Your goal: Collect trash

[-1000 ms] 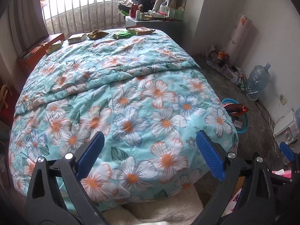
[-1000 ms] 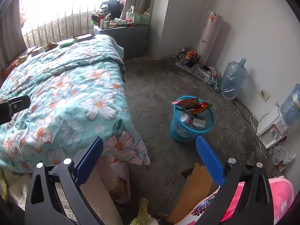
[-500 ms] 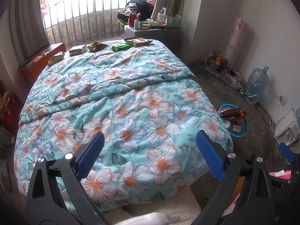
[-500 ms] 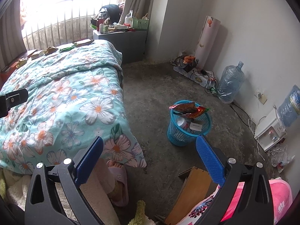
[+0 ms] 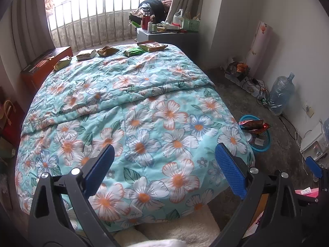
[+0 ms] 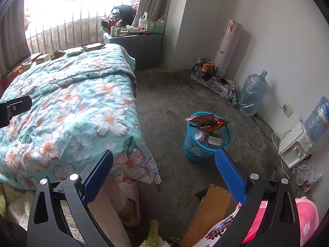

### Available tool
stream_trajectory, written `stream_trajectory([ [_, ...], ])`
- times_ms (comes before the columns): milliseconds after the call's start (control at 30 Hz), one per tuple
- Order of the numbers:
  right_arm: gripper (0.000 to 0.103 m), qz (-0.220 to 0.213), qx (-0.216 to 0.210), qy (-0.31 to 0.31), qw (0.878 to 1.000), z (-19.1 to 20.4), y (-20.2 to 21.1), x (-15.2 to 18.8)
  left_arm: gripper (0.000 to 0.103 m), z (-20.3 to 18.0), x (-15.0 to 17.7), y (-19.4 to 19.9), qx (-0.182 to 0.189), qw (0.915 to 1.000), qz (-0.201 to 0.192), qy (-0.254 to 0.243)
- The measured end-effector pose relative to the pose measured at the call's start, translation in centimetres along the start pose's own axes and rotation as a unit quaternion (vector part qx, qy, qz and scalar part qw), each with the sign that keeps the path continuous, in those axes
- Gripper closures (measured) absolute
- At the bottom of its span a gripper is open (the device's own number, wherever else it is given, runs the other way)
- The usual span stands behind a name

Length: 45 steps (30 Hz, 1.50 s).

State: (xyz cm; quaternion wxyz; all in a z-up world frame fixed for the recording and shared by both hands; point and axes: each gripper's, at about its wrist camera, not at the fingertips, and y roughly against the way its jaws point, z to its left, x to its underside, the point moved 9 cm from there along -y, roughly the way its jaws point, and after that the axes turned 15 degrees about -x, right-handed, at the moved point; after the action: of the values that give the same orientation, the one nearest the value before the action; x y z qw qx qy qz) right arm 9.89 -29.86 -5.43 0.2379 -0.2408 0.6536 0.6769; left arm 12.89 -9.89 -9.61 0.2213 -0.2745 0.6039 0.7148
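Observation:
Several snack wrappers lie in a row along the far edge of the floral quilt [image 5: 144,111]: a yellow one [image 5: 62,62], a tan one [image 5: 86,54], a brown one [image 5: 107,51], a green one [image 5: 134,51] and a large one [image 5: 152,46]. A blue trash basket [image 6: 206,138] stands on the floor right of the bed, with red wrappers [image 6: 207,121] on top. My left gripper [image 5: 164,168] hangs open over the near end of the bed, holding nothing. My right gripper [image 6: 164,170] is open above the floor, near the basket [image 5: 257,135], also empty.
A grey cabinet [image 6: 133,49] with bottles and a green basket stands beyond the bed. Water jugs [image 6: 253,92], cables and a white dispenser [image 6: 296,146] line the right wall. A wooden board [image 6: 209,210], pink cloth and a person's slippered foot [image 6: 128,195] lie close below.
Both views have pulled back and risen slightly, so more of the bed and window shows. Both grippers stay open and empty.

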Motion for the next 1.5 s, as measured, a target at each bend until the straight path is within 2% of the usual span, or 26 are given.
stream_trajectory([
  [800, 0.007, 0.002, 0.0, -0.002, 1.0, -0.18, -0.05, 0.07, 0.009, -0.88, 0.73, -0.25, 0.015, 0.9997, 0.017, -0.009],
  [1500, 0.007, 0.002, 0.002, -0.006, 1.0, -0.63, 0.06, 0.09, 0.009, -0.83, 0.39, 0.12, 0.017, 0.9998, 0.01, -0.009],
])
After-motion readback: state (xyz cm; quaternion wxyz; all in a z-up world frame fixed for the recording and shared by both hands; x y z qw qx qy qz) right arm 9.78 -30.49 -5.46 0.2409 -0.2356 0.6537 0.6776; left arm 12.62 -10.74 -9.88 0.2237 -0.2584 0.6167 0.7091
